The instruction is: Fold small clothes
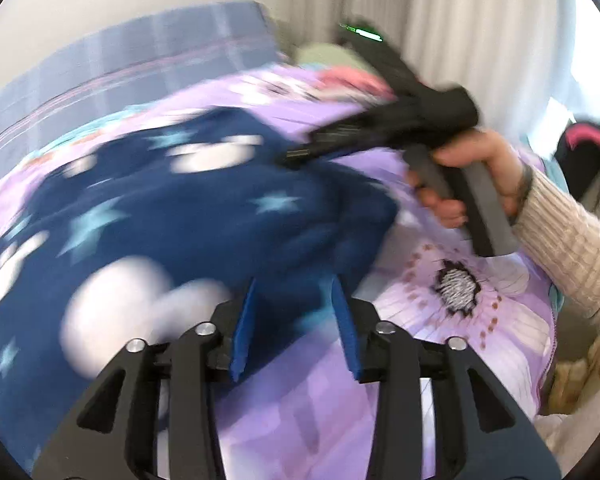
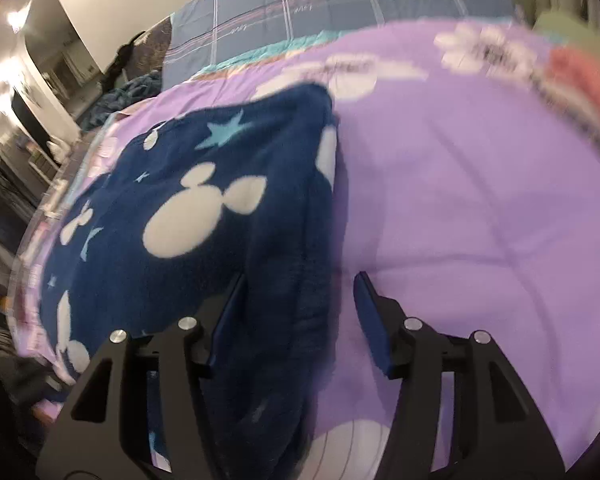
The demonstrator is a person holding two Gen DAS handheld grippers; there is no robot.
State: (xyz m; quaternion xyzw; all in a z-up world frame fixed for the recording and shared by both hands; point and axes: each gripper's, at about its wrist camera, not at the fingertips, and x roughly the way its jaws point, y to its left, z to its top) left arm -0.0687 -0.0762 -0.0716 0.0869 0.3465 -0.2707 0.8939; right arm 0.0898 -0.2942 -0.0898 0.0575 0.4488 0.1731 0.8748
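Note:
A navy fleece garment (image 1: 172, 216) with white mouse-head shapes and pale blue stars lies on a purple floral bedspread (image 1: 460, 320). My left gripper (image 1: 296, 292) is open, its blue pads on either side of the garment's near edge. In the right wrist view the same garment (image 2: 204, 208) lies at the left on the bedspread (image 2: 480, 184). My right gripper (image 2: 300, 288) is open over the garment's right edge. The right gripper also shows in the left wrist view (image 1: 300, 156), held in a hand at the garment's far side.
A grey-blue striped pillow (image 2: 340, 4) lies at the head of the bed. A pink and green cloth pile (image 2: 580, 68) lies at the far right of the bed. Curtains (image 1: 460, 20) hang behind. Furniture and clutter (image 2: 28, 140) stand left of the bed.

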